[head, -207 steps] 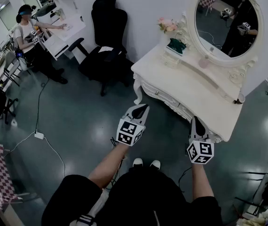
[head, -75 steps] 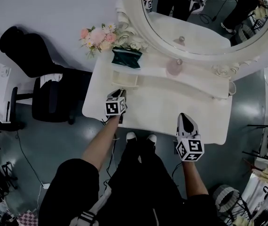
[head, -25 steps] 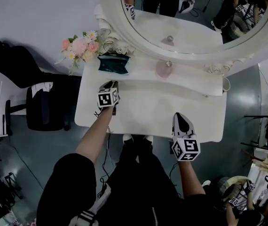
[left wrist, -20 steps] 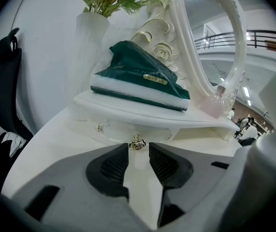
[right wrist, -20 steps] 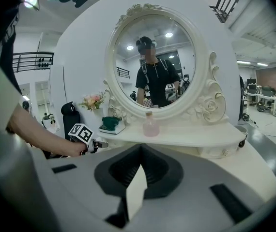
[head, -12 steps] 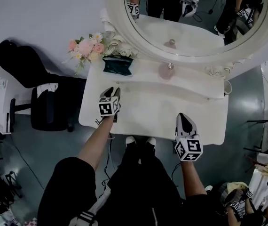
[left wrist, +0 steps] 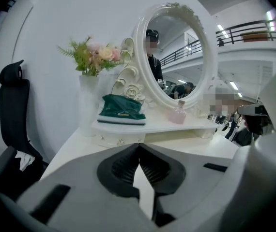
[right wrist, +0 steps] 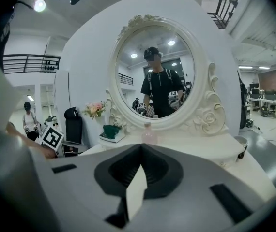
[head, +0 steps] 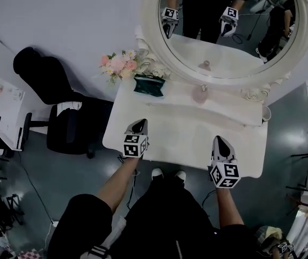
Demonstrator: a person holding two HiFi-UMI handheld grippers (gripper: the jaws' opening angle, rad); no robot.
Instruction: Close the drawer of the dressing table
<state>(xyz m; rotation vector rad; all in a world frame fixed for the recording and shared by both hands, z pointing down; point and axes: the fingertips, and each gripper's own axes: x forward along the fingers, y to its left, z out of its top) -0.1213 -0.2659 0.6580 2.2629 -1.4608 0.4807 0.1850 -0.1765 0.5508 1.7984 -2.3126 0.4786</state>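
Left gripper hangs over the worktop's front-left edge, jaws pressed together on nothing. Right gripper, also closed and empty, sits at the front edge. Bare worktop lies between them. The small drawer under the green box looks flush.

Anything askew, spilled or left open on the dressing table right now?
Nothing stands out. The small drawer looks shut flush under the shelf; the green pouch lies flat, the pink bottle and flowers stand upright.
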